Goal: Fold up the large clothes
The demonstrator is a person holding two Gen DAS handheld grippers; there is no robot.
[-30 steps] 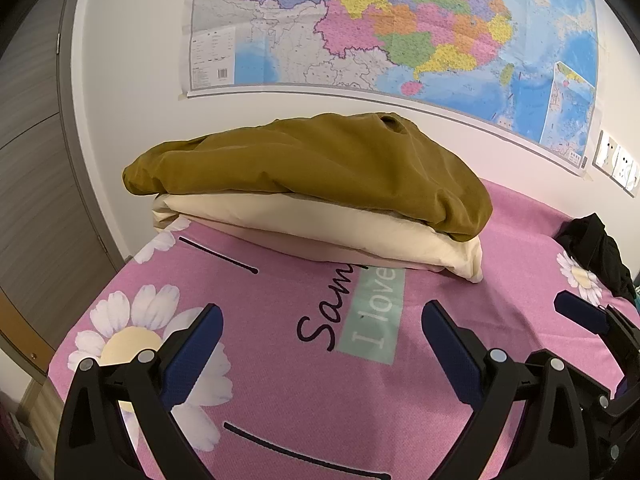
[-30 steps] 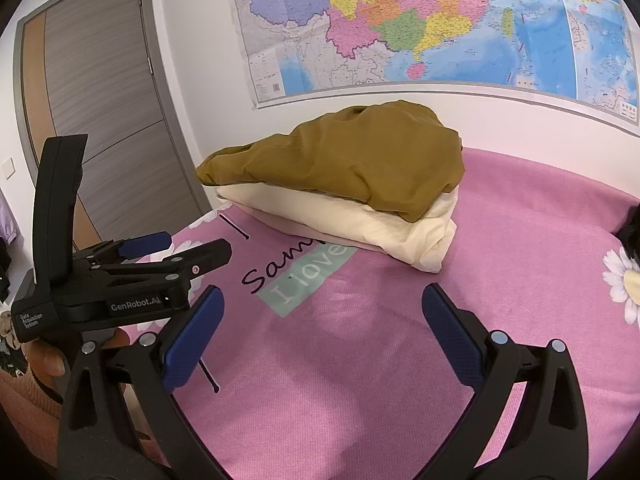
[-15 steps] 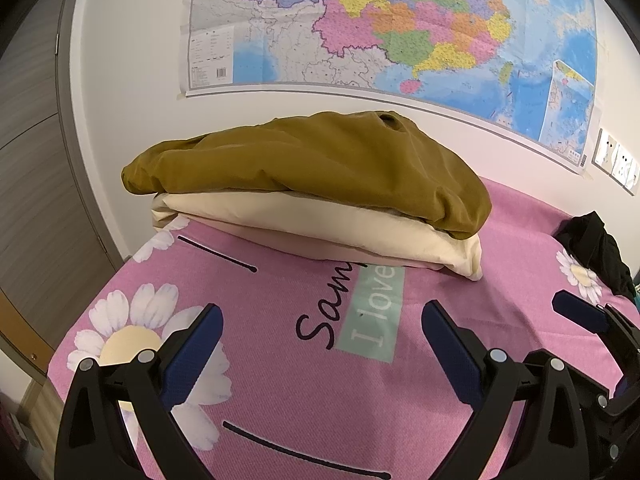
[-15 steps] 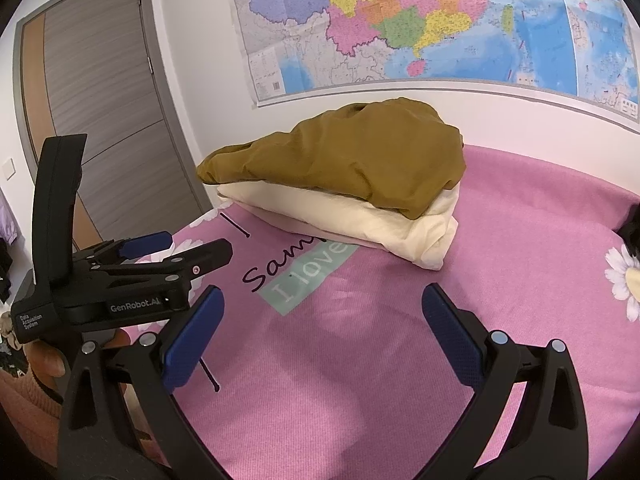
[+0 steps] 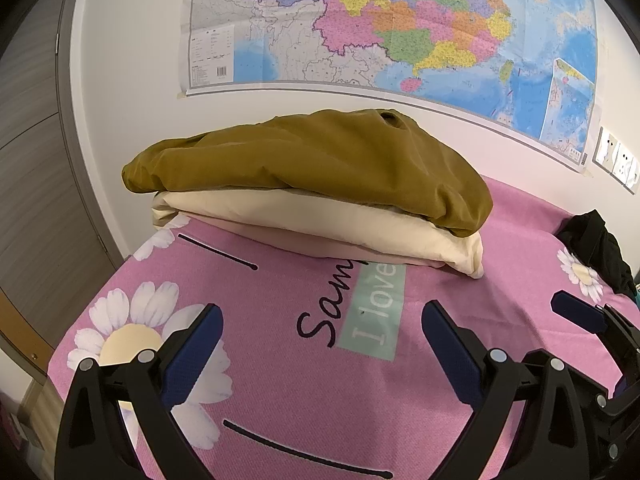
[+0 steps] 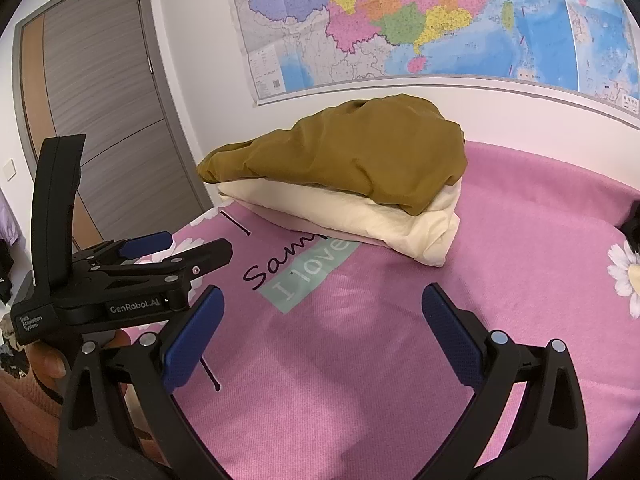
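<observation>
Folded garments (image 5: 320,192) stack by the map (image 5: 400,28); both grippers' jaws gape empty over pink bedspread (image 6: 400,360).

The left black plastic claw (image 5: 322,344) with blue ribbed pads is spread wide and holds nothing, its fingers level and pointing forward. The right black claw (image 6: 322,326) of the same make is also gaping and bare. They hover side by side. A person's hand (image 6: 48,364) grips the left claw's handle.
</observation>
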